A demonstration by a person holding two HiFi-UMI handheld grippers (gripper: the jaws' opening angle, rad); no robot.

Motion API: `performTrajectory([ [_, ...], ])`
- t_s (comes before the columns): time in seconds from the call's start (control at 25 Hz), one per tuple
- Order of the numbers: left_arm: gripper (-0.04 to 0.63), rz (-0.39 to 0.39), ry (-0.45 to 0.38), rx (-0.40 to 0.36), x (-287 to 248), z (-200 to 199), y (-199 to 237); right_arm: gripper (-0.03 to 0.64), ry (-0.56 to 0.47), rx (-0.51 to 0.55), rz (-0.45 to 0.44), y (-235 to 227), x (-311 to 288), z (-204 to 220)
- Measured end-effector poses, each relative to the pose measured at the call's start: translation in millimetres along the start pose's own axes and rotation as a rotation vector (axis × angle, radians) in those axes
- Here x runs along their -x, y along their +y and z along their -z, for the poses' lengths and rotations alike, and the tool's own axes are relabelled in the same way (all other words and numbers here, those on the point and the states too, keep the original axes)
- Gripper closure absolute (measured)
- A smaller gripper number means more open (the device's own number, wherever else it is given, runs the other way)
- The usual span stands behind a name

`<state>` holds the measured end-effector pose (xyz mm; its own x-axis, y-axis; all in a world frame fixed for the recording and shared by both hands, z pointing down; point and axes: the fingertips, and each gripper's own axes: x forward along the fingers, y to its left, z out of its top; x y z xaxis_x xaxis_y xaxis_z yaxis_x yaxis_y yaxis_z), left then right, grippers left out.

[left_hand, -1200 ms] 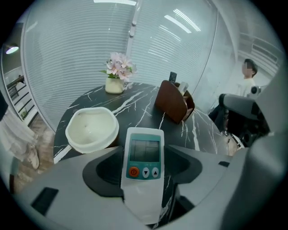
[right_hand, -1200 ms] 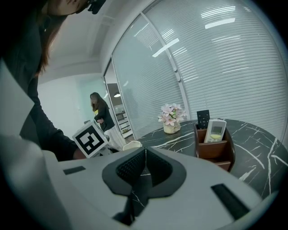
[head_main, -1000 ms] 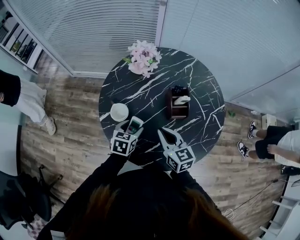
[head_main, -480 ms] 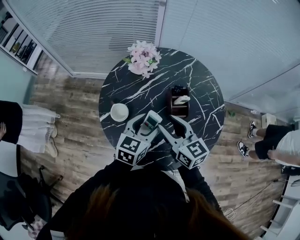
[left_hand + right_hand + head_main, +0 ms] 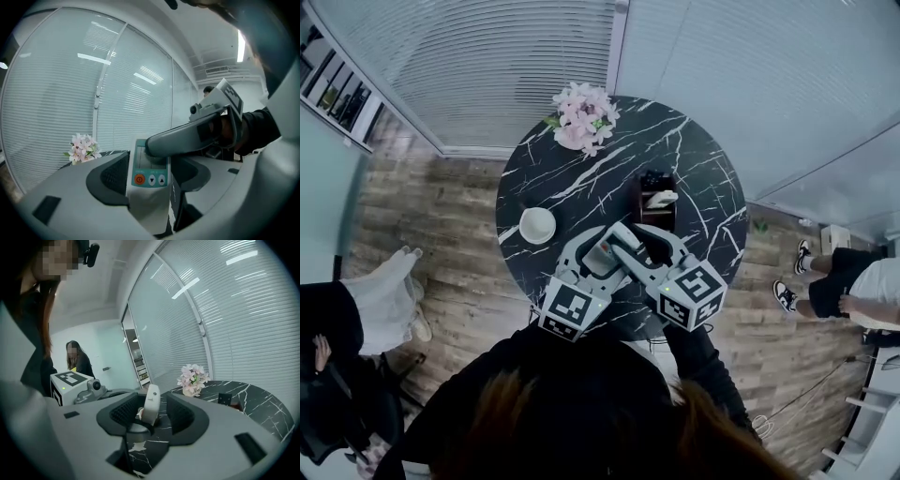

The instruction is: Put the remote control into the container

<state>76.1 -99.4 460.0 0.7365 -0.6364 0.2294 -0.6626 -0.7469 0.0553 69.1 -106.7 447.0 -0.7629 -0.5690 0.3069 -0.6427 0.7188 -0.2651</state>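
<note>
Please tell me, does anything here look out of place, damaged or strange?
Nothing is spilled, damaged or askew. Only one thing is unusual: the left gripper holds the remote control above the table, and the right gripper, whose jaws have just been opening, stands around its far end without pressing it.

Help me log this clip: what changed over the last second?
The left gripper, shut on the remote control, lifted it over the table. The right gripper rose to it; its jaws have just been opening, the remote between them, ungripped. Container, cup, flowers unmoved.
</note>
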Motion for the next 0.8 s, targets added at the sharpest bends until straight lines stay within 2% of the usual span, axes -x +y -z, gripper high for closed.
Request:
performTrajectory([
  [0.08, 0.311, 0.000, -0.002, -0.016, 0, 0, -2, 0.430, 0.009, 0.008, 0.005, 0, 0, 0],
  [0.16, 0.311, -0.001, -0.003, -0.024, 1, 0, -3, 0.497, 0.014, 0.020, 0.007, 1, 0, -1],
  [0.52, 0.331, -0.006, -0.021, -0.071, 3, -3, -3, 0.522, 0.026, 0.080, -0.002, 4, 0, -5],
  [0.72, 0.334, 0.001, -0.040, -0.075, 6, -6, -2, 0.522, -0.002, 0.095, 0.031, -5, 7, -12],
  [0.8, 0.362, -0.010, -0.049, -0.069, 9, -7, 1, 0.522, -0.012, 0.102, 0.049, -13, 13, -16],
])
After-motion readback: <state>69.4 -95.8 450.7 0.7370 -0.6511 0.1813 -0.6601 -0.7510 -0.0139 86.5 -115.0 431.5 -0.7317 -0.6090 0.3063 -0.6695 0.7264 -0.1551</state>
